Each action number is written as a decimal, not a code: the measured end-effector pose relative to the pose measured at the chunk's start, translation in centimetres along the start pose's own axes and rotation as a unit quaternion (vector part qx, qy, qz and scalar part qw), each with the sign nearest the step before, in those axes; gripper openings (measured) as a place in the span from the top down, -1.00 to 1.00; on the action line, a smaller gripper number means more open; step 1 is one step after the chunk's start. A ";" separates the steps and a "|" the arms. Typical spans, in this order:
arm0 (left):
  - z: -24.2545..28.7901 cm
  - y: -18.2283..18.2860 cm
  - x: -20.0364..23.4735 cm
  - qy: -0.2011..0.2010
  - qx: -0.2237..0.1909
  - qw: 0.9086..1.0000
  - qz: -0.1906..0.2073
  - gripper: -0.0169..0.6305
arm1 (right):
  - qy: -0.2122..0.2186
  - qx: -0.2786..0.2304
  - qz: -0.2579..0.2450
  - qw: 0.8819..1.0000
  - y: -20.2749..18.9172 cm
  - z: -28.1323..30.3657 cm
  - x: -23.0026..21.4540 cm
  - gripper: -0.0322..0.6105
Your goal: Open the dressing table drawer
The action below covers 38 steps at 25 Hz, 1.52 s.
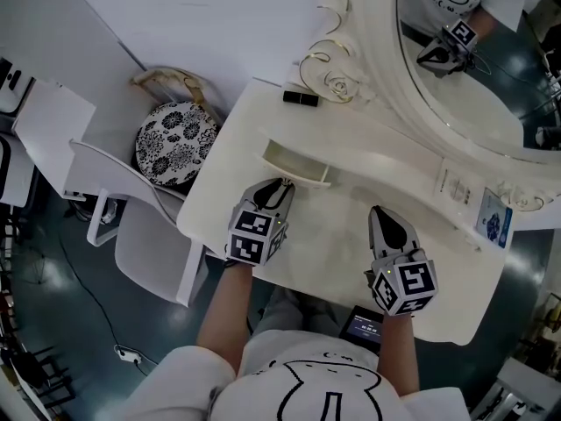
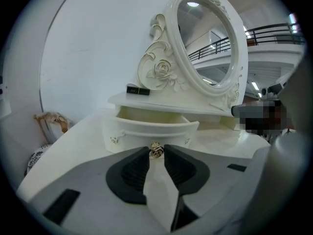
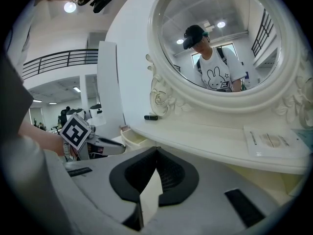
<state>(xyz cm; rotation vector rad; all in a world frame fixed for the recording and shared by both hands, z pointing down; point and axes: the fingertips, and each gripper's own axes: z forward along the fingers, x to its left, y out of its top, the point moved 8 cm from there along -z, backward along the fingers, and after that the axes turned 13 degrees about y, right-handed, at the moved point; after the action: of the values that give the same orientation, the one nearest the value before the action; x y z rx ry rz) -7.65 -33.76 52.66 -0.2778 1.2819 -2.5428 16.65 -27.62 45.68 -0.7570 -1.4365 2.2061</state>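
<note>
The small white drawer (image 1: 298, 167) under the dressing table's raised shelf stands pulled partly out, so its hollow inside shows. In the left gripper view its curved front (image 2: 151, 130) faces me, and the gold rose knob (image 2: 156, 151) sits pinched between the jaw tips. My left gripper (image 1: 282, 187) is shut on that knob. My right gripper (image 1: 379, 210) hovers over the table top to the right, shut with nothing in it; its tips meet in the right gripper view (image 3: 155, 151). That view also shows the drawer (image 3: 132, 138) and the left gripper (image 3: 93, 146) at the left.
An oval mirror (image 1: 473, 77) in a carved white frame rises at the back. A black tube (image 1: 301, 98) and a leaflet (image 1: 495, 220) lie on the shelf. A patterned stool (image 1: 173, 139) and a white chair (image 1: 131, 226) stand left of the table.
</note>
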 end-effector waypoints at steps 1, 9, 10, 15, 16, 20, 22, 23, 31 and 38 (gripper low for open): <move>-0.1 -0.1 0.0 0.000 0.001 1.000 0.001 0.59 | 0.001 0.000 -0.001 1.000 0.0 -0.1 0.1 0.88; -1.0 -0.8 0.1 -0.002 0.005 1.000 0.004 0.59 | 0.002 -0.003 -0.006 1.000 0.4 -0.3 0.4 0.88; -1.1 -0.8 0.1 -0.002 0.005 1.000 0.005 0.59 | 0.003 -0.004 -0.007 1.000 0.4 -0.3 0.4 0.88; -1.7 -1.2 0.2 0.000 0.005 1.000 0.004 0.59 | 0.008 -0.003 -0.008 1.000 0.4 -0.2 0.7 0.88; -1.8 -1.3 0.2 0.000 0.005 1.000 0.004 0.59 | 0.008 -0.004 -0.008 1.000 0.4 -0.2 0.8 0.88; -2.3 -1.6 0.2 0.000 0.002 1.000 0.004 0.58 | 0.011 -0.006 -0.009 1.000 0.5 -0.1 0.8 0.88; -2.6 -1.6 0.2 -0.001 -0.002 1.000 0.005 0.59 | 0.013 -0.006 -0.009 1.000 0.4 -0.1 0.9 0.88; -2.7 -1.6 0.2 -0.002 -0.002 1.000 0.007 0.58 | 0.013 -0.005 -0.008 1.000 0.4 0.0 1.0 0.88; -2.7 -1.8 0.3 -0.004 -0.004 1.000 -0.009 0.58 | 0.013 -0.007 -0.012 1.000 0.8 0.1 1.3 0.88; -2.7 -2.1 0.7 0.007 0.012 1.000 -0.019 0.42 | 0.006 -0.013 -0.016 1.000 1.4 -0.4 1.2 0.88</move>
<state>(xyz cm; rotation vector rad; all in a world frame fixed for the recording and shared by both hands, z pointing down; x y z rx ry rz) -9.39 -30.77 52.78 -0.2834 1.2619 -2.5936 15.96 -27.21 44.01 -0.7493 -1.4645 2.1606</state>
